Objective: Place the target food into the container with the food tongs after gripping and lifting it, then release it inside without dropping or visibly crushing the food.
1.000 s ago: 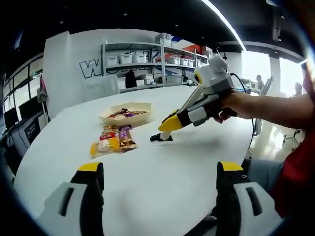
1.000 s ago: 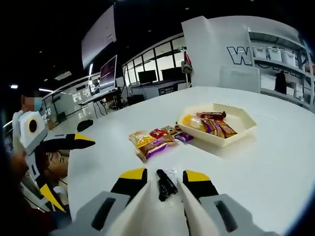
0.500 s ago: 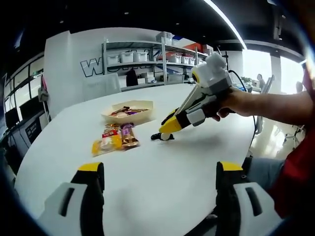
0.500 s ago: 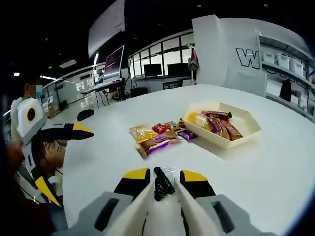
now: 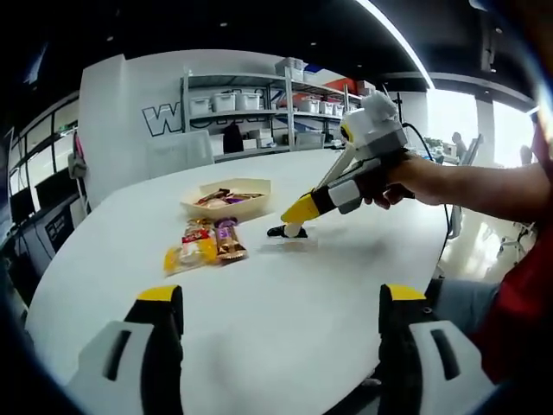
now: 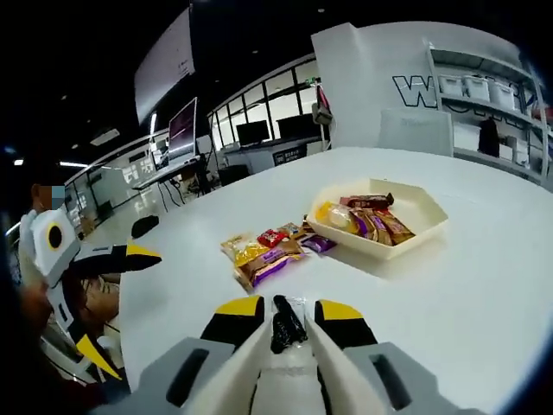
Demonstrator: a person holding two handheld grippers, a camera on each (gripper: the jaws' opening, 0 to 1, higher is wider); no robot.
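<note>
In the right gripper view, the right tongs [image 6: 288,318] rise from the bottom centre, clenched on a small dark wrapped snack [image 6: 286,323] that sits between the yellow tips. Whether it is off the white worktop [image 6: 484,303] cannot be told there. In the left gripper view, the same tongs [image 5: 292,223] reach in from the right, held by a hand [image 5: 399,183], with the dark snack [image 5: 281,232] at their tips just above the worktop [image 5: 285,320] and a faint shadow under it.

A cream hexagonal tray [image 6: 425,228] holding several wrapped snacks lies right of centre in the right gripper view. A loose pile of snack packets [image 6: 263,253] lies just left of it on the worktop, near the tray.

The left tongs [image 5: 278,304] stand released at the bottom of the left gripper view, jaws wide apart, nothing between them.
</note>
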